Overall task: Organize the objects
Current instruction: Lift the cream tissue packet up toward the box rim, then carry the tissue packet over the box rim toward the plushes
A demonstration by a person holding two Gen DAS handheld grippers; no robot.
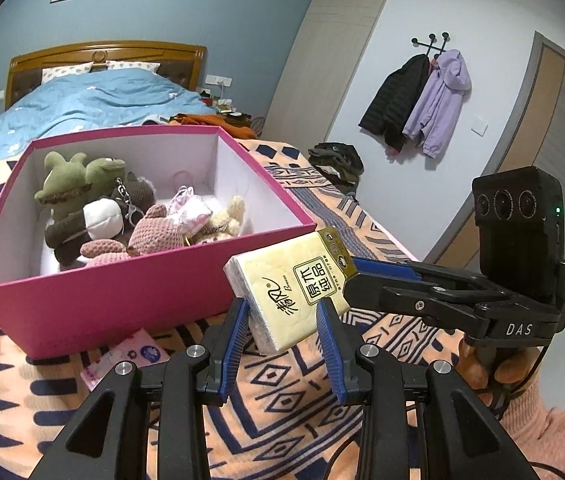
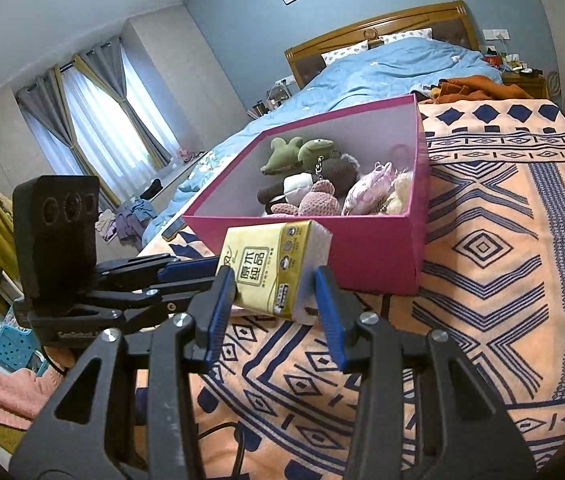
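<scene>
Tissue pack [image 1: 288, 294] held off the bedspread [image 1: 290, 384] between both tools, just short of the pink box [image 1: 122, 300].

Left wrist view: left gripper [image 1: 282, 320] has blue fingers spread around the pack's lower end; whether the pads actually press it, cannot tell. Right gripper [image 1: 352, 274] comes in from the right and pinches the pack's far corner. Box sits ahead and left of the fingers, plush toys [image 1: 122, 216] already piled inside. Pink sticker card [image 1: 126, 358] lies on the bedspread below the left finger, against the box front.

Right wrist view: right gripper [image 2: 272, 292] straddles the tissue pack [image 2: 274, 268], pads at its sides. Left gripper [image 2: 202, 270] reaches in from the left onto the pack's edge. Pink box [image 2: 362, 252] directly ahead, toys [image 2: 314, 184] inside.

Progress, my read: toys done; pack mid-handover, not boxed yet; card still out.
</scene>
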